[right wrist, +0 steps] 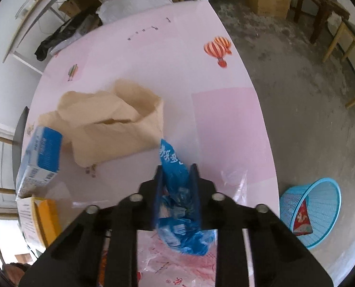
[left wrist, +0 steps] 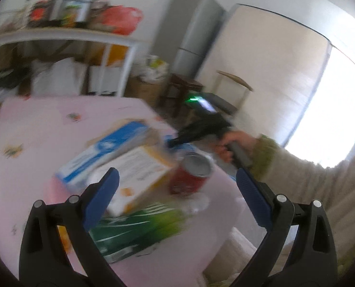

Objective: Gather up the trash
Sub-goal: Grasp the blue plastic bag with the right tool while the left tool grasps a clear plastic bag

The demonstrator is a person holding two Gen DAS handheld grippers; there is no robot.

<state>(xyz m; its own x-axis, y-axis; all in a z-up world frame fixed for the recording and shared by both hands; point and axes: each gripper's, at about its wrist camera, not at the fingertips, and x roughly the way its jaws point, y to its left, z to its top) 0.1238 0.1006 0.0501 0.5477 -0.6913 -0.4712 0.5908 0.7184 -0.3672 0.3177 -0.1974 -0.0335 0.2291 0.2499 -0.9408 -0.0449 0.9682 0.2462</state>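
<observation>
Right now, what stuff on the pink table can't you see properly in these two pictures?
- Left wrist view: motion blur smears the boxes, the red can and the green packet; no print is readable.
- Right wrist view: the blue bag is partly covered by the right gripper, whose fingers squeeze it.
- Right wrist view: the clear bag and the yellow box run under the gripper or off the edge.
- Right wrist view: inside the paper bag is hidden by its folds.

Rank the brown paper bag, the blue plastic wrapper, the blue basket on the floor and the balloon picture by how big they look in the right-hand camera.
1. Brown paper bag
2. Blue plastic wrapper, though it sits nearest the camera, pinched in the right gripper
3. Blue basket, similar to the wrapper, so unsure
4. Balloon picture
</observation>
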